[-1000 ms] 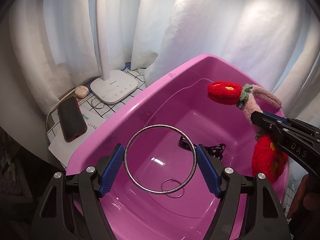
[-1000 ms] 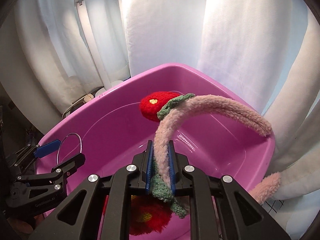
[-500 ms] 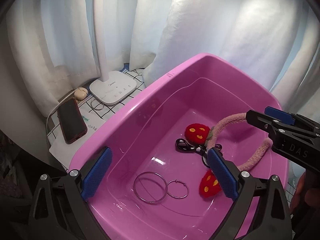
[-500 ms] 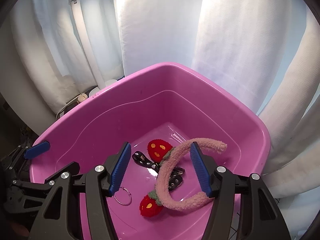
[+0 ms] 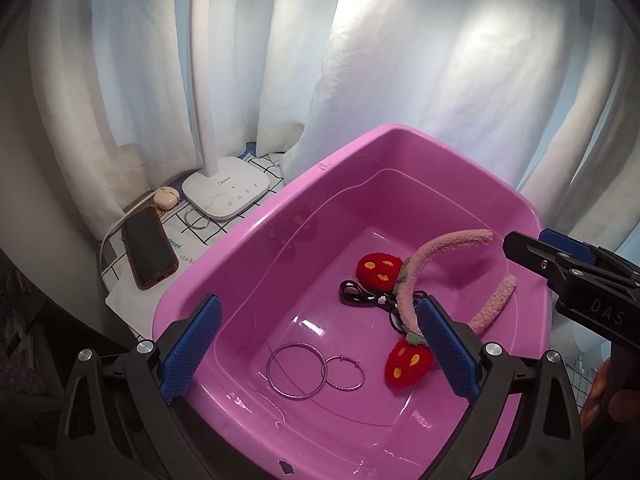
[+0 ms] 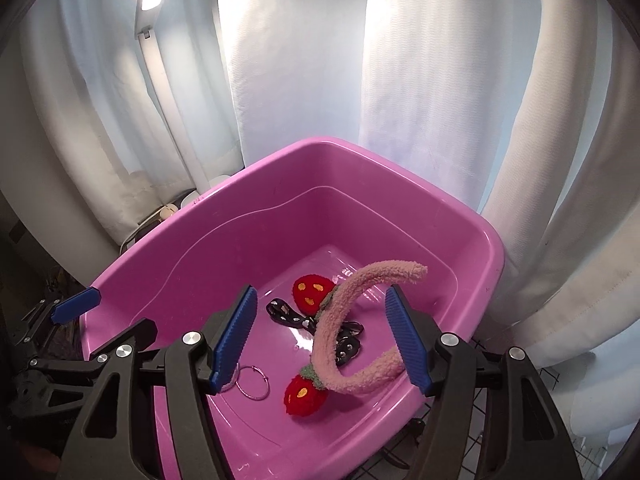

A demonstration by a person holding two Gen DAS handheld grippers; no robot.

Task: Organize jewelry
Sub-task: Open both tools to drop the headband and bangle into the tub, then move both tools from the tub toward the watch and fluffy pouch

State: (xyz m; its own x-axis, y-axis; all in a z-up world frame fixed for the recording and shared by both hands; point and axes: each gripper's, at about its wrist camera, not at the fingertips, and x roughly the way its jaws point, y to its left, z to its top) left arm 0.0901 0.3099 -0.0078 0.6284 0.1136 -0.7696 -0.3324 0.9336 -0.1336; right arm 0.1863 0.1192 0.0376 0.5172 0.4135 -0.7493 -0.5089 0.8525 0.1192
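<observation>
Fingers (image 6: 236, 336) of both grippers spread wide, released; pink headband (image 6: 340, 320) lies between them, frame centre, inside the purple tub (image 6: 400, 168).

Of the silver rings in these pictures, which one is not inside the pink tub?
The small ring on the checked cloth beside the lamp base; the other two rings lie inside the pink tub.
</observation>
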